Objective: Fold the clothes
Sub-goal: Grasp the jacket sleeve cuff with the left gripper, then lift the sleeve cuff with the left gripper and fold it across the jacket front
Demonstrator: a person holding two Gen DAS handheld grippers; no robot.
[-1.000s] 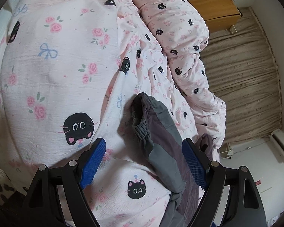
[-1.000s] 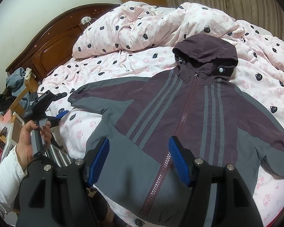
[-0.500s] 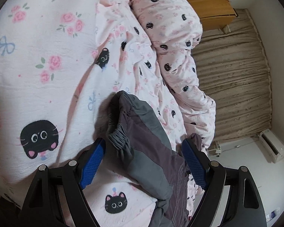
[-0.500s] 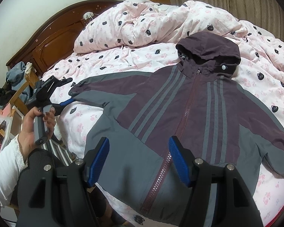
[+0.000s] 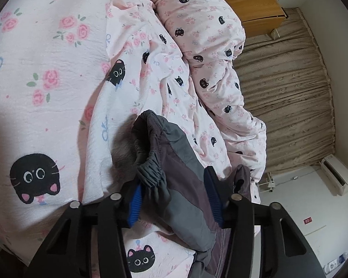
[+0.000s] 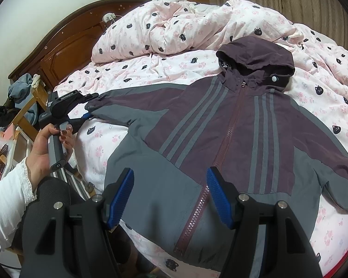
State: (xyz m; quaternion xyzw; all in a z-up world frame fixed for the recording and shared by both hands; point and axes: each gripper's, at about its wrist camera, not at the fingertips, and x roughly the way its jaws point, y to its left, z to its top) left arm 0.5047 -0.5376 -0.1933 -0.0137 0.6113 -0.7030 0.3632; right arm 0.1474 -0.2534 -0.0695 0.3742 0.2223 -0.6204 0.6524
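Note:
A purple and grey hooded jacket (image 6: 232, 125) lies face up and zipped on the bed, sleeves spread out. In the left wrist view its sleeve (image 5: 174, 162) with the elastic cuff runs between the blue pads of my left gripper (image 5: 173, 178). Those jaws are closing, and the pads touch the bunched cloth on both sides. The right wrist view shows the same left gripper (image 6: 88, 113) at the sleeve's end, held by a hand (image 6: 44, 148). My right gripper (image 6: 170, 171) hangs open above the jacket's grey lower front with nothing between its fingers.
A pink sheet with a black cat print (image 6: 132, 74) covers the bed, and a crumpled duvet (image 6: 164, 27) is heaped at the head. A dark wooden headboard (image 6: 65, 51) and a cluttered chair (image 6: 25, 102) stand at the left. Brown curtains (image 5: 287, 92) hang beyond.
My left gripper slid forward along the sleeve and its jaws narrowed around the cuff, which is now bunched up. The right gripper stayed still and open.

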